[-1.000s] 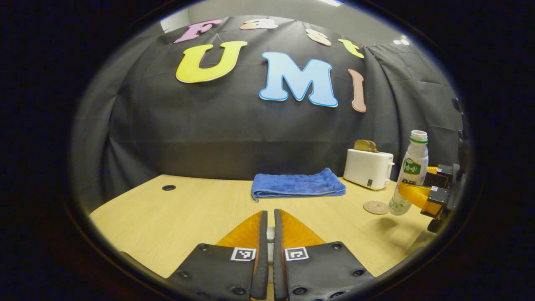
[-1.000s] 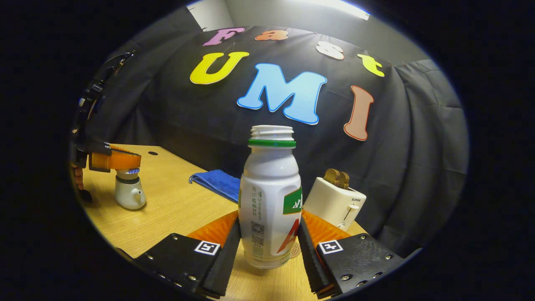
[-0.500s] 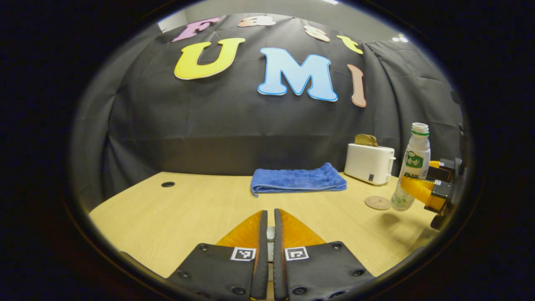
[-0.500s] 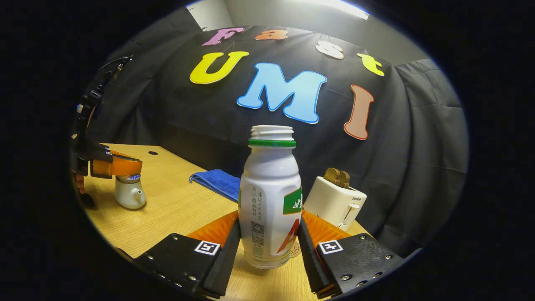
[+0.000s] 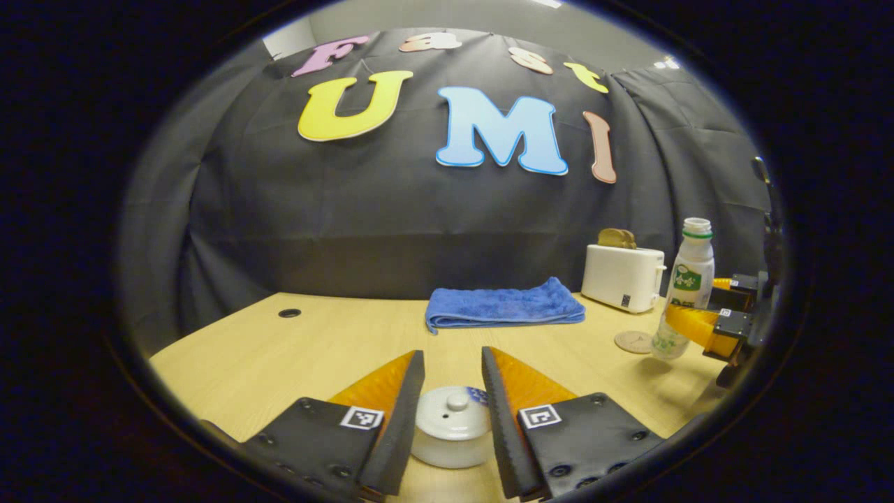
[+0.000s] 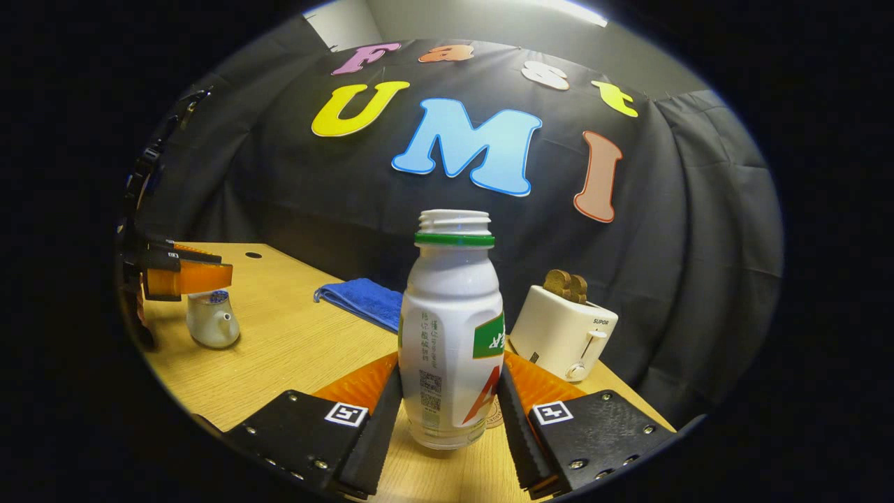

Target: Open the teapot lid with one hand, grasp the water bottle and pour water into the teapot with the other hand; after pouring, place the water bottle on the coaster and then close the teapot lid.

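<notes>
The white teapot [image 5: 452, 427] stands on the wooden table [image 5: 328, 349] with its lid [image 5: 457, 404] resting on it, low between my left gripper's [image 5: 452, 356] open fingers, which touch nothing. In the right gripper view the left gripper [image 6: 188, 276] hovers just over the teapot [image 6: 207, 323]. My right gripper [image 6: 450, 363] is shut on the white, uncapped water bottle [image 6: 450, 328], held upright. In the left gripper view the bottle [image 5: 688, 283] hangs slightly above the table, just right of the round coaster [image 5: 633, 341]. The coaster [image 6: 494, 417] peeks out behind the bottle's base.
A folded blue towel [image 5: 504, 306] lies at the back of the table. A white toaster [image 5: 621, 278] with toast in it stands to its right, behind the coaster. A small round hole [image 5: 288, 313] marks the table's back left.
My left gripper has opened and let go of the lid, which now sits on the teapot. The right gripper and bottle have barely shifted.
</notes>
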Demonstrator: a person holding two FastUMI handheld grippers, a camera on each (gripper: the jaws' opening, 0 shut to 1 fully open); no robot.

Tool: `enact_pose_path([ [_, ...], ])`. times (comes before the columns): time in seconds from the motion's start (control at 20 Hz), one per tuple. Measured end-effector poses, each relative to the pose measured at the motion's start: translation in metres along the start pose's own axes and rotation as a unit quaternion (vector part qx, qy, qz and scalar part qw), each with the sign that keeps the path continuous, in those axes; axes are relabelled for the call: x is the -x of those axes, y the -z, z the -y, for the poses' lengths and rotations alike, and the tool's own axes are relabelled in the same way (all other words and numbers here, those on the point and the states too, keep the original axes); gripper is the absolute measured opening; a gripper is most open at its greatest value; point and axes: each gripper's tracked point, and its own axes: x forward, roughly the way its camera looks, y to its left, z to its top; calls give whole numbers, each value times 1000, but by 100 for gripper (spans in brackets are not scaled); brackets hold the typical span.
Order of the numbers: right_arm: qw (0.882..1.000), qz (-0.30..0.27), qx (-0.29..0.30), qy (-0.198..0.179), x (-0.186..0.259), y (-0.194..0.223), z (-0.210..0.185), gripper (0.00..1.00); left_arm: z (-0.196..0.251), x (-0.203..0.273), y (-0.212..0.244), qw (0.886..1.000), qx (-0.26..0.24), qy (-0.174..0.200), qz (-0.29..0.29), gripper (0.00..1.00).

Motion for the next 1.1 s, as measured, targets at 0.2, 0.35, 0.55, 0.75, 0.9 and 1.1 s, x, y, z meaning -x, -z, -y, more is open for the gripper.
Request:
enact_pose_path([
  [0.2, 999, -1, -50, -3, -8, 2, 14, 71, -8, 24, -33, 997, 2, -15, 70, 62],
  [0.35, 996, -23, -87, -4, -23, 13, 33, 71, -5, 55, -58, 991, 21, 1, 133, 66],
  [0.55, 989, -55, -139, -9, -42, 28, 46, 71, -21, 61, -60, 988, 30, -17, 149, 66],
  [0.75, 992, -43, -115, 15, -57, 22, 56, 71, -20, 61, -63, 988, 47, -10, 146, 66],
  [0.9, 994, -44, -97, 26, -76, 22, 57, 71, -18, 62, -62, 989, 44, -10, 144, 66],
  [1.1, 993, -48, -107, 26, -85, 27, 56, 71, -18, 59, -59, 989, 42, -9, 139, 66],
])
